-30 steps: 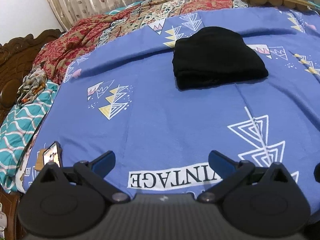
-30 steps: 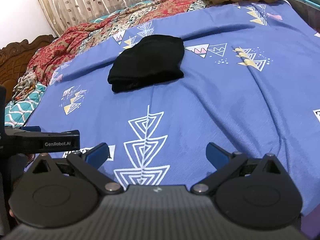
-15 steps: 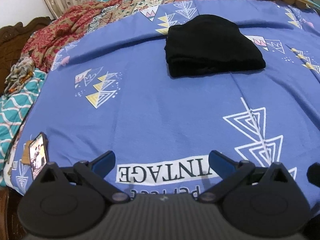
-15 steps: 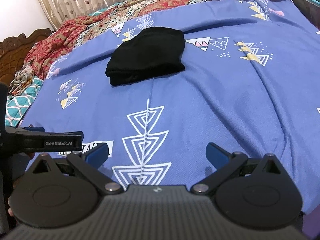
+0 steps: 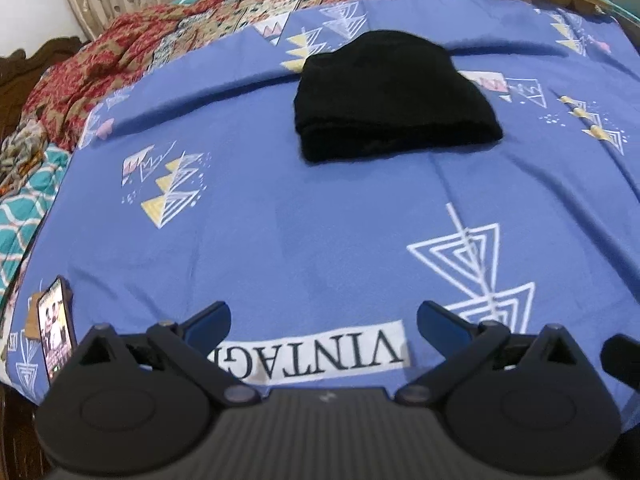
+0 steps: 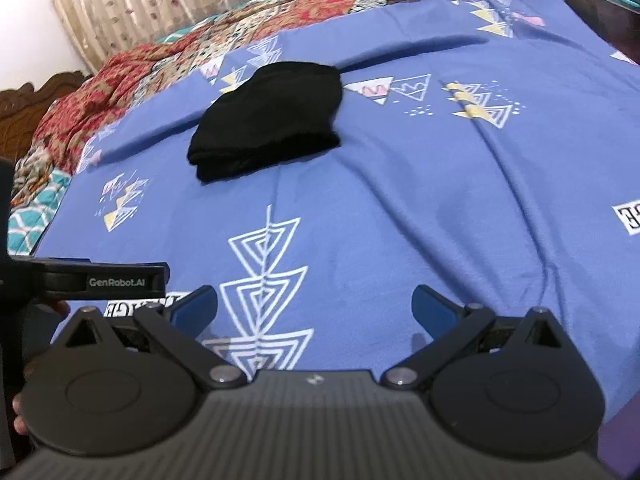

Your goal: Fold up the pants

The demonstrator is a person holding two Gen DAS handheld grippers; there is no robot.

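Left wrist view: left gripper [image 5: 323, 320] spread wide, holding nothing, hovering over the near edge of the bed sheet [image 5: 320, 232]. Black pants [image 5: 394, 98] lying well apart, toward the far edge, apparently folded into a compact stack already. Phone [image 5: 56, 334] propped at the near left corner, close to the left finger; could be knocked off by a sideways swing. Patterned quilt [image 5: 120, 56] bunched along the far left edge.

Right wrist view: right gripper [image 6: 314, 306] likewise spread and empty, above the near edge. Pants [image 6: 268, 120] sitting left of centre toward the far edge. Plenty of bare sheet between. Risk of dragging loose sheet or disturbing the stack if reaching in low. Left gripper's body just beside, so little room on that side.
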